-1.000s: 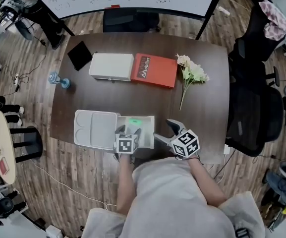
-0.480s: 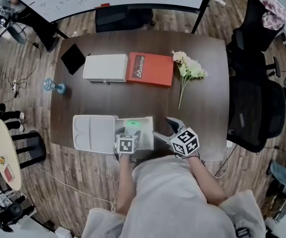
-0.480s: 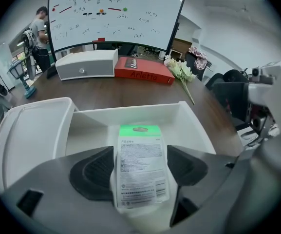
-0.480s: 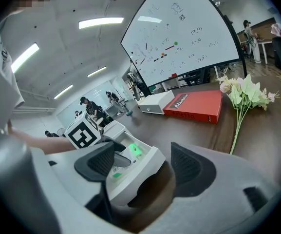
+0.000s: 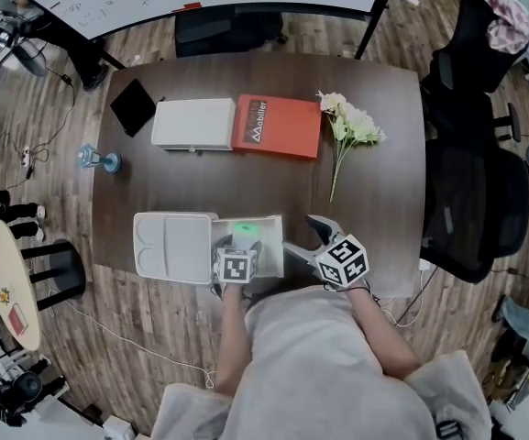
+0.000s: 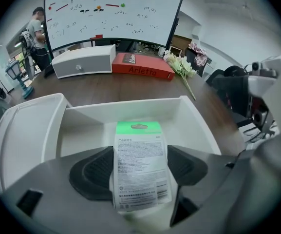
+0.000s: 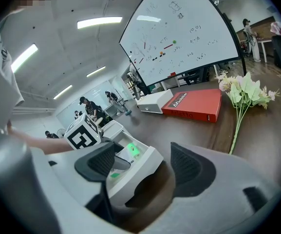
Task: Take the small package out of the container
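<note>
- One dark wooden counter (image 5: pixel 246 177) carries everything.
- One white container (image 5: pixel 269 257) stands at its near edge, in front of the person. Its lid (image 5: pixel 172 246) is laid open flat to the left and shows moulded sections on the inside.
- Two flat boxes lie side by side at the far part of the counter and touch each other: a red box (image 5: pixel 278 126) and, to its left, a white box (image 5: pixel 193 124). Both are closed, so their contents cannot be seen.
- Some pale flowers (image 5: pixel 348 128) lie to the right of the red box, with the stems toward the person.
- Only one thing is in the container: the small package (image 6: pixel 139 150), white with printed text and a green top. It is still inside the walls.
- Left tool (image 6: pixel 140 172) reaches down into the container. Its two pads lie against the long edges of the small package, one on each side, closed on it.
- Right tool (image 7: pixel 150 165) is just beside the right wall of the container. Its jaws are wide apart and press on nothing; the near corner of the container is seen beyond them.
</note>
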Demonstrator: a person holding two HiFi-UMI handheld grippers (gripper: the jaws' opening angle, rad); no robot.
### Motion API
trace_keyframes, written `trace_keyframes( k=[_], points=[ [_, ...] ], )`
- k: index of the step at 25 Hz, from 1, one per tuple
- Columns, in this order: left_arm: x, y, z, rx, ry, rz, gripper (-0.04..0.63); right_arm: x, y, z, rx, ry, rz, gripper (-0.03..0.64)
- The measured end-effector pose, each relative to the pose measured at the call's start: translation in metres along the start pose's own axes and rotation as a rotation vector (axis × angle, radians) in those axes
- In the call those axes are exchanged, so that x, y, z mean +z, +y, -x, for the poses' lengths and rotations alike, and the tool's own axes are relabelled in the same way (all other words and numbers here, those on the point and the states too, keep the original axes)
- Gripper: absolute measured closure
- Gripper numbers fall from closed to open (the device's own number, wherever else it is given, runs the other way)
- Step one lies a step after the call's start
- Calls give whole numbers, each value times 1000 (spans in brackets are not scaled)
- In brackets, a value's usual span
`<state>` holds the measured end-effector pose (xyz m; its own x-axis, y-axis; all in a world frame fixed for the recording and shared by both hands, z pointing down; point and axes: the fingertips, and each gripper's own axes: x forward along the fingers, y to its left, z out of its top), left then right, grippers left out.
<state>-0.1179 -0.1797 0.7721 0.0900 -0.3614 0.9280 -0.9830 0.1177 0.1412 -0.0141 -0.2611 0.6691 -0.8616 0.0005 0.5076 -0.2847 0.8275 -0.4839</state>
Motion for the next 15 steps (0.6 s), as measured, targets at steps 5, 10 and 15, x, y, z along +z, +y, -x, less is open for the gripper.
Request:
trace_keyframes(
  k=[5,10,15],
  points=[
    [-1,3,-5,30,0,-29,276,1,-2,0,-4,-2,2,258],
    [1,6,-6,41,-9,-16,276,4,-1,-1,0,-13,7,275],
    [1,7,-6,51,-14,-12,272,2,1,0,6,-11,14,276]
  ],
)
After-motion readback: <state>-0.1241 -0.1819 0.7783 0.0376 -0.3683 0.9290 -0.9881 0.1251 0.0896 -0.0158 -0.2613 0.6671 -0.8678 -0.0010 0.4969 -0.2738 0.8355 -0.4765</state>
